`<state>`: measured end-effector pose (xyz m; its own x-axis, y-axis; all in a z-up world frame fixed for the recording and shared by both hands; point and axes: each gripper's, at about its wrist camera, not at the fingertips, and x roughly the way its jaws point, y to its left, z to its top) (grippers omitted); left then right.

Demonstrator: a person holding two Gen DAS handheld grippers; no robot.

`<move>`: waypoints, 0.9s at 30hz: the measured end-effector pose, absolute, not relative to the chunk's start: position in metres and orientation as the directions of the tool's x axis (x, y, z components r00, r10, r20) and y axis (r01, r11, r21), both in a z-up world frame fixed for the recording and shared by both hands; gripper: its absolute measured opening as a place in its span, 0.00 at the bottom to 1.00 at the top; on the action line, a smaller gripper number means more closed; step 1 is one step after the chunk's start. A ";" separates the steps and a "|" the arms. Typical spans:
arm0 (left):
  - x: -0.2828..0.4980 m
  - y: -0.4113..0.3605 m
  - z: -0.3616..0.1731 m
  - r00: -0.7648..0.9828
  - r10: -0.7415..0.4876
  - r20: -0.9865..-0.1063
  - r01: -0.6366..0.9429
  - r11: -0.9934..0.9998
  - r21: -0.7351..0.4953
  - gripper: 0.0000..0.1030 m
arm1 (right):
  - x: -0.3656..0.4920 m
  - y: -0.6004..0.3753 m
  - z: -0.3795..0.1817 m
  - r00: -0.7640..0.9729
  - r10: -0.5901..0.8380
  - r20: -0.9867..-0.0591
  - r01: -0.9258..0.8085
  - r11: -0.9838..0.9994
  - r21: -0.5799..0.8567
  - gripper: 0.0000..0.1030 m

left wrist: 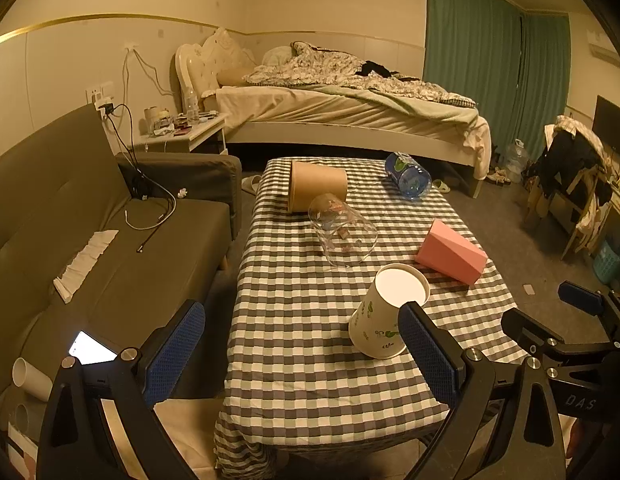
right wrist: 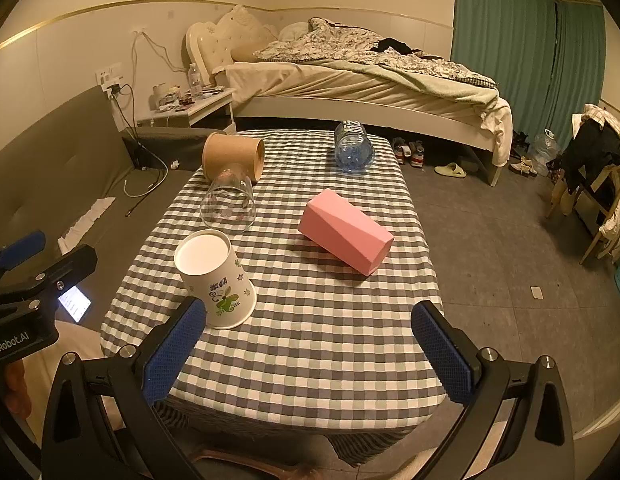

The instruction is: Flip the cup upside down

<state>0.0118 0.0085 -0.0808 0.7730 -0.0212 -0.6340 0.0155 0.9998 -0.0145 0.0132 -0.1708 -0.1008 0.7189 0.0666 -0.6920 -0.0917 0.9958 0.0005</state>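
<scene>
The tablecloth (right wrist: 310,340) is checked grey, white and pale green. The paper cup (right wrist: 216,280) is white with green leaves printed on it. Pink box (right wrist: 345,236), brown tub (right wrist: 232,156), blue-tinted bottle (right wrist: 353,148), teal curtains (right wrist: 509,40).

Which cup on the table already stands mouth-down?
The white paper cup with green print, nearest the tongs, base facing up. The brown cup and clear cup lie sideways.

Count on the table (right wrist: 310,340): five items.
One paper cup (right wrist: 216,282), one glass cup (right wrist: 228,205), one brown tub (right wrist: 232,156), one pink box (right wrist: 345,236), one water bottle (right wrist: 353,148).
</scene>
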 end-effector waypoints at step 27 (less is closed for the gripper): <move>0.010 0.009 -0.084 0.766 -0.012 -0.642 0.010 1.000 -0.006 0.97 | 0.013 -0.173 -0.105 0.710 0.070 -0.701 -0.086 0.996 0.011 1.00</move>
